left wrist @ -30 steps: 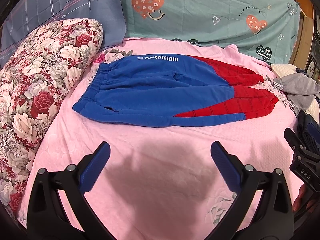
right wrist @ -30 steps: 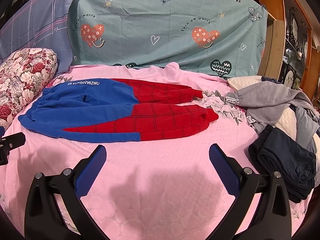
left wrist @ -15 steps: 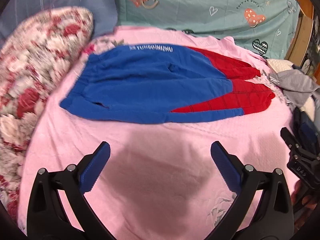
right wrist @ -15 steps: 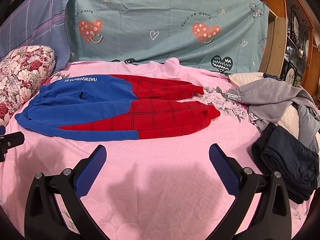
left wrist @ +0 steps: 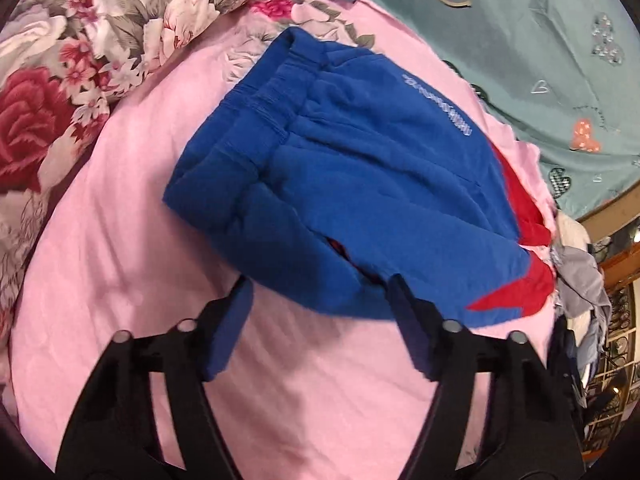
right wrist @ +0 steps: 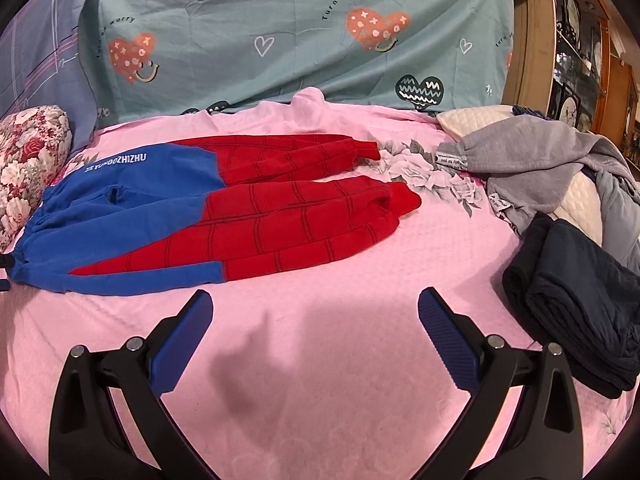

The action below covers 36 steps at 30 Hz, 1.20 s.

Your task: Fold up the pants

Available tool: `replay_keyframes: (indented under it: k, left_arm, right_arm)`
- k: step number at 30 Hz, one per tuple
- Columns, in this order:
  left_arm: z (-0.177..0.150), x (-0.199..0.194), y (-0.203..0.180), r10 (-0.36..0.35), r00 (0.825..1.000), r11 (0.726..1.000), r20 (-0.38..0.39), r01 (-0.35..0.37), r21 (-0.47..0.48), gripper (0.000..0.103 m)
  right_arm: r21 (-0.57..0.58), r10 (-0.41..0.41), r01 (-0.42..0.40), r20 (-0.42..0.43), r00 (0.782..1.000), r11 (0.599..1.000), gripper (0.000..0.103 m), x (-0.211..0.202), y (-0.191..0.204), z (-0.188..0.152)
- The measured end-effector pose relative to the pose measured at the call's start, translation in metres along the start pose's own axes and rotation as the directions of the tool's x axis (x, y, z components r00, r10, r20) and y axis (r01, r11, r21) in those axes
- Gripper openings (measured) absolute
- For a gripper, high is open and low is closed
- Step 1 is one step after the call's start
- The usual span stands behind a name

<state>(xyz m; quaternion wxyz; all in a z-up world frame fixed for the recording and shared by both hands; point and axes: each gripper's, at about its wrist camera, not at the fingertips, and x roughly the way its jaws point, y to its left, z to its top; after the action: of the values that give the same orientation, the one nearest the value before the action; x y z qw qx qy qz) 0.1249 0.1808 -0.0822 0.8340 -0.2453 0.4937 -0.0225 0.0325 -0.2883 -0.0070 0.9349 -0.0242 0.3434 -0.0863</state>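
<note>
Blue and red pants (right wrist: 224, 208) lie flat on the pink bedsheet (right wrist: 320, 360), waistband to the left, both red legs pointing right. In the left wrist view the blue waist part (left wrist: 360, 184) fills the middle. My left gripper (left wrist: 320, 296) is open, its jaws spread at the near edge of the blue waist side, touching or just above the fabric. My right gripper (right wrist: 316, 312) is open and empty, above the sheet just in front of the near leg.
A floral pillow (left wrist: 80, 60) lies at the left. A grey garment (right wrist: 532, 160) and a folded dark garment (right wrist: 580, 300) lie at the right on a cream pillow (right wrist: 472, 120). A teal heart-print cloth (right wrist: 300, 32) hangs behind.
My left gripper has moved forward and left, tilting, up to the near edge of the blue waist. My right gripper has moved closer to the near leg.
</note>
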Motion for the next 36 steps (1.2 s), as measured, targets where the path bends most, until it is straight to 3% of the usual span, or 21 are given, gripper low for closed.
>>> replay_keyframes:
  k: [2, 5, 7, 9, 13, 17, 18, 20, 22, 23, 24, 27, 29, 31, 34, 36]
  left_arm:
    - [0.012, 0.013, -0.004, 0.014, 1.000, 1.000, -0.016, -0.014, 0.002, 0.057]
    - [0.027, 0.023, -0.011, 0.044, 0.999, 0.999, 0.008, -0.044, 0.018, 0.055]
    - [0.034, 0.027, -0.013, 0.105, 0.994, 0.994, 0.029, -0.105, 0.009, 0.016]
    - [0.036, 0.029, -0.014, 0.135, 0.990, 0.991, 0.044, -0.136, 0.020, 0.010]
    - [0.034, 0.019, -0.021, 0.156, 0.982, 0.986, 0.103, -0.161, 0.045, 0.009]
    - [0.036, 0.017, -0.017, 0.137, 0.984, 0.990, 0.111, -0.140, 0.025, 0.009]
    - [0.036, 0.017, -0.016, 0.137, 0.985, 0.990, 0.107, -0.141, 0.023, 0.009]
    - [0.034, 0.020, -0.015, 0.140, 0.985, 0.990, 0.105, -0.143, 0.019, 0.009]
    - [0.034, 0.024, -0.013, 0.142, 0.985, 0.990, 0.094, -0.143, 0.002, 0.009]
    - [0.034, 0.026, -0.012, 0.148, 0.985, 0.989, 0.085, -0.148, -0.007, 0.009]
    - [0.035, 0.027, -0.012, 0.156, 0.984, 0.988, 0.083, -0.156, -0.009, 0.009]
    - [0.036, 0.024, -0.015, 0.180, 0.980, 0.984, 0.091, -0.178, -0.021, 0.009]
    - [0.036, 0.010, -0.020, 0.194, 0.973, 0.981, 0.128, -0.193, -0.019, 0.009]
    - [0.031, -0.012, -0.026, 0.193, 0.965, 0.981, 0.180, -0.193, -0.013, 0.009]
    - [0.013, -0.056, -0.032, 0.170, 0.949, 0.984, 0.264, -0.176, 0.001, 0.009]
    - [-0.006, -0.074, -0.027, 0.165, 0.947, 0.984, 0.276, -0.177, 0.020, 0.009]
  right_arm:
    - [0.001, -0.008, 0.008, -0.002, 1.000, 1.000, 0.102, 0.002, -0.004, 0.003]
    - [0.050, 0.001, 0.000, -0.025, 1.000, 0.999, 0.102, 0.010, -0.021, 0.007]
    - [0.103, -0.006, 0.010, -0.046, 0.999, 0.995, 0.102, 0.018, -0.039, 0.011]
    - [0.150, -0.013, 0.023, -0.063, 0.998, 0.988, 0.102, 0.031, -0.060, 0.019]
    - [0.232, -0.001, 0.025, -0.104, 0.995, 0.972, 0.102, 0.070, -0.093, 0.039]
    - [0.318, 0.078, -0.017, -0.180, 0.981, 0.948, 0.088, 0.122, -0.107, 0.057]
    - [0.332, 0.098, -0.026, -0.202, 0.974, 0.943, 0.077, 0.134, -0.106, 0.060]
    - [0.374, 0.128, -0.019, -0.269, 0.955, 0.927, 0.069, 0.161, -0.101, 0.062]
    - [0.340, 0.065, 0.034, -0.274, 0.960, 0.940, 0.056, 0.170, -0.090, 0.067]
    - [0.321, 0.057, 0.035, -0.275, 0.960, 0.947, 0.030, 0.172, -0.085, 0.070]
    - [0.345, 0.077, 0.023, -0.272, 0.959, 0.938, 0.016, 0.172, -0.085, 0.072]
    - [0.400, 0.122, -0.015, -0.242, 0.963, 0.916, 0.013, 0.157, -0.094, 0.079]
    - [0.389, 0.143, -0.074, -0.151, 0.978, 0.918, 0.013, 0.120, -0.102, 0.087]
    - [0.380, 0.186, -0.136, -0.097, 0.978, 0.915, 0.013, 0.082, -0.113, 0.087]
    - [0.343, 0.226, -0.182, -0.092, 0.970, 0.922, 0.013, 0.040, -0.125, 0.074]
    - [0.310, 0.231, -0.179, -0.139, 0.963, 0.934, 0.013, 0.027, -0.132, 0.054]
